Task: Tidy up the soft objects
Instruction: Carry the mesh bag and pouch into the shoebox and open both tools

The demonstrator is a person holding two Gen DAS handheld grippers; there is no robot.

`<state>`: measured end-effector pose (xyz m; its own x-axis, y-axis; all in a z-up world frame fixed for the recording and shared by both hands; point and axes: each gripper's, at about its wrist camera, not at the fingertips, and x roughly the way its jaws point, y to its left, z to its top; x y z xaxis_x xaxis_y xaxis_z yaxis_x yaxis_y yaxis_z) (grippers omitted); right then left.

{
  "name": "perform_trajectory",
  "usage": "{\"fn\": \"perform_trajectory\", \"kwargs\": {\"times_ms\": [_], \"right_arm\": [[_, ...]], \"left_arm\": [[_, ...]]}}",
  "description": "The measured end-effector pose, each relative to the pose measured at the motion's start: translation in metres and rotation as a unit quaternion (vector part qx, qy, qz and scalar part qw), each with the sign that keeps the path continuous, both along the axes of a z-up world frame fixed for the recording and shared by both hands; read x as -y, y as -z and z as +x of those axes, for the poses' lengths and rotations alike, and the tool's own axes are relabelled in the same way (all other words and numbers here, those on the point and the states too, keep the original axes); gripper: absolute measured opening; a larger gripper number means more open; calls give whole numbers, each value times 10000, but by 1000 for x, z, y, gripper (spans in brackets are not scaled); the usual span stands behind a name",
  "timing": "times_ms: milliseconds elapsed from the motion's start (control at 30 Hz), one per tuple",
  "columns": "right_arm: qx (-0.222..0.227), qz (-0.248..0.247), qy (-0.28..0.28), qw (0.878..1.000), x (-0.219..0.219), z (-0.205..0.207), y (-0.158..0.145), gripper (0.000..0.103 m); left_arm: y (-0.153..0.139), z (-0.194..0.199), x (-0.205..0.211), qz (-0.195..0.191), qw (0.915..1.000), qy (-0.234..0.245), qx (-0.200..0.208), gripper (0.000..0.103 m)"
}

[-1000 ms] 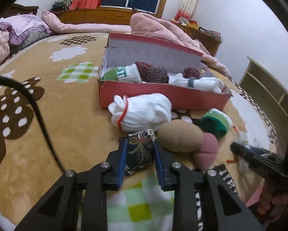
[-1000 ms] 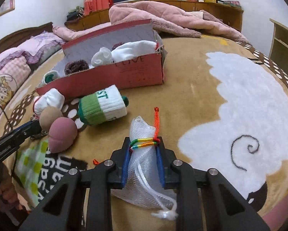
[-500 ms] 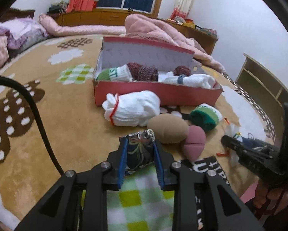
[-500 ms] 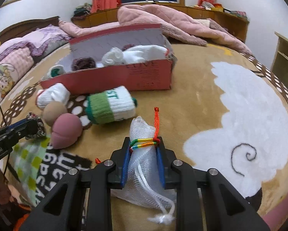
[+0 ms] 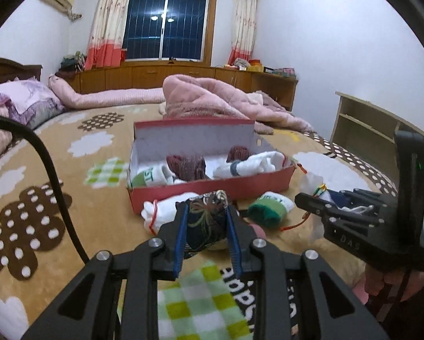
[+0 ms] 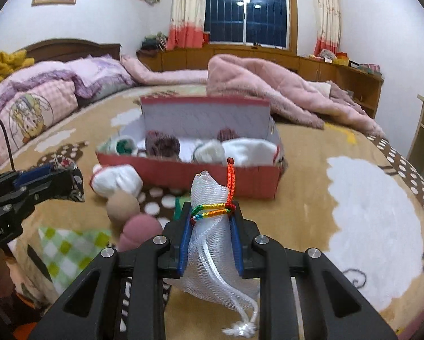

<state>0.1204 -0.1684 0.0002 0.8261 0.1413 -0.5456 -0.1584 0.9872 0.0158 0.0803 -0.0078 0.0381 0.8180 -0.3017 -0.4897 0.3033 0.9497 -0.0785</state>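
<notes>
Two light, squashy items: left gripper (image 5: 206, 226) pinching floral pouch (image 5: 205, 221) mid-body, right gripper (image 6: 211, 238) pinching mesh bag (image 6: 212, 243) below its rainbow cord (image 6: 213, 209); both compress w/o slipping.

"DAS" on right gripper (image 5: 350, 242), "ST" on sock (image 5: 148, 176)

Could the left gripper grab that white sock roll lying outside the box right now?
Probably not: the left gripper is already shut on a dark floral pouch. The sock roll lies unobstructed just ahead.

A home bedroom: bed (image 6: 240, 107), pillows (image 6: 42, 93), curtained window (image 5: 166, 34), wooden cabinets (image 5: 183, 76)
</notes>
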Motion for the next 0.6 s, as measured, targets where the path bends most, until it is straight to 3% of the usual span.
{"fn": "perform_trajectory", "kwargs": {"times_ms": [300, 600], "right_arm": [[20, 290, 39, 9996, 8, 16, -6, 25], [142, 270, -157, 9994, 0, 25, -11, 25]], "left_arm": [[0, 14, -2, -29, 10000, -10, 78, 27], [5, 30, -6, -177, 9998, -32, -33, 27]]}}
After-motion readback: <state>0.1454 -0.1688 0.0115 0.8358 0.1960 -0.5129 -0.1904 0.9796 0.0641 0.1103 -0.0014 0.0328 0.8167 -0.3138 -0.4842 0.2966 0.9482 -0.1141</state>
